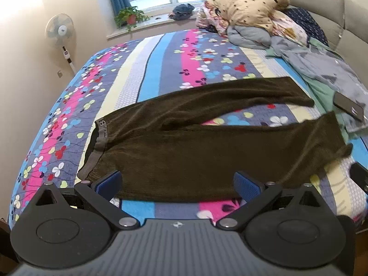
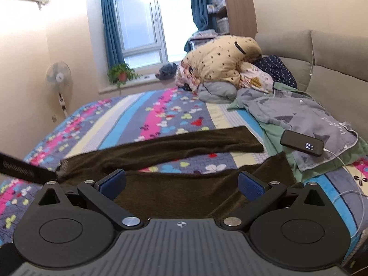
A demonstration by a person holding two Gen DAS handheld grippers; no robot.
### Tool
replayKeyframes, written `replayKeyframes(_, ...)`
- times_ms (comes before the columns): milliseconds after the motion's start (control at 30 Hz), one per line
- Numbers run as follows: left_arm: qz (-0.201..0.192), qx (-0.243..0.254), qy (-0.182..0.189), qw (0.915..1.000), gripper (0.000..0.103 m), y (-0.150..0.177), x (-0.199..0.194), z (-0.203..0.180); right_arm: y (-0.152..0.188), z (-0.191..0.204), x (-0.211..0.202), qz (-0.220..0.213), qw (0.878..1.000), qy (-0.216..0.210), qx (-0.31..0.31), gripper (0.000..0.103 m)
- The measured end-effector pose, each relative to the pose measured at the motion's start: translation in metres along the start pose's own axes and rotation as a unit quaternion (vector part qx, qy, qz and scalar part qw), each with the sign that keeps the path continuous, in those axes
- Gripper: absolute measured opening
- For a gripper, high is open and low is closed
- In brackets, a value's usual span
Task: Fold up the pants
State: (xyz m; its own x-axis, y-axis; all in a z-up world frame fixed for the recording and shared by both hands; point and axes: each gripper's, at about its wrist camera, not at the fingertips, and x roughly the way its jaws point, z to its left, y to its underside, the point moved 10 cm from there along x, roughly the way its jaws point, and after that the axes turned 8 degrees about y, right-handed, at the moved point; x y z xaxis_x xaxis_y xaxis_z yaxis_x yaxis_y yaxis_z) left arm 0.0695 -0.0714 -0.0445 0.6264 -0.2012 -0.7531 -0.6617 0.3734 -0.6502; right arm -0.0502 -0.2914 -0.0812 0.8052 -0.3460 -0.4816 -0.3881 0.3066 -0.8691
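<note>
We are holding the left hand-held gripper with its blue pads spread wide apart, clamped on nothing, hovering at the near edge of the pants. We are holding the right hand-held gripper the same way, jaws apart and empty, with dark cloth filling the gap between the fingers in its view; we cannot tell whether either set of pads is touching the fabric.

The pants are lying spread out on the bed, long axis running crosswise to us, left to right. The waistband is sitting at the left end, and the two legs are reaching to the right, splayed apart in a narrow V with a strip of the flowered sheet showing between them. The near leg is the one directly ahead of both grippers; the far leg is lying well beyond it, its cuff ending near the grey clothes.

So we are judging the left gripper to be the nearer one to the waist and the right gripper the nearer one to the near cuff, which is ending just beside a phone on its white cable. No fold looks made yet. The coming move seems to turn on that V: bringing one leg onto the other means carrying cloth away from us or toward us, across the long axis, not along it. The cable by the cuff could be snagging if we are reaching too far right.
</note>
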Motion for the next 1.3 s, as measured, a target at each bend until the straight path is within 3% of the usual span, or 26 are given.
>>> replayKeyframes(233, -0.019, -0.037, -0.025, 0.9988, 0.103, -0.026, 0.021, 0.068, -0.014, 0.003, 0.025, 0.024, 0.999, 0.027, -0.027, 0.103)
replayKeyframes(433, -0.033, -0.080, 0.007, 0.9962, 0.103, -0.041, 0.031, 0.107, -0.027, 0.004, 0.042, 0.064, 0.997, 0.051, 0.002, 0.103)
replayKeyframes(633, -0.018, -0.102, 0.001, 0.9946, 0.103, -0.029, 0.045, 0.138, -0.032, 0.000, 0.051, 0.058, 0.994, 0.087, 0.023, 0.103)
replayKeyframes(767, 0.011, -0.141, -0.043, 0.9890, 0.103, -0.001, 0.066, 0.168, -0.013, -0.040, 0.074, 0.063, 0.989, 0.127, 0.040, 0.103)
replayKeyframes(900, 0.040, -0.149, -0.069, 0.9856, 0.103, 0.022, 0.086, 0.174, 0.011, -0.101, 0.107, 0.062, 0.981, 0.172, 0.071, 0.103)
replayKeyframes(1000, 0.062, -0.154, -0.075, 0.9832, 0.103, 0.030, 0.098, 0.168, 0.029, -0.144, 0.143, 0.079, 0.971, 0.194, 0.112, 0.103)
replayKeyframes(1100, 0.066, -0.156, -0.081, 0.9823, 0.103, 0.028, 0.103, 0.160, 0.057, -0.184, 0.182, 0.120, 0.950, 0.233, 0.166, 0.103)
replayKeyframes(1233, 0.063, -0.133, -0.104, 0.9836, 0.103, 0.030, 0.100, 0.144, 0.099, -0.202, 0.217, 0.175, 0.930, 0.217, 0.240, 0.103)
replayKeyframes(1267, 0.037, -0.152, -0.124, 0.9798, 0.103, 0.040, 0.092, 0.145, 0.107, -0.206, 0.221, 0.180, 0.922, 0.222, 0.262, 0.103)
replayKeyframes(1300, 0.024, -0.179, -0.159, 0.9707, 0.103, 0.055, 0.082, 0.149, 0.112, -0.213, 0.224, 0.183, 0.907, 0.238, 0.295, 0.103)
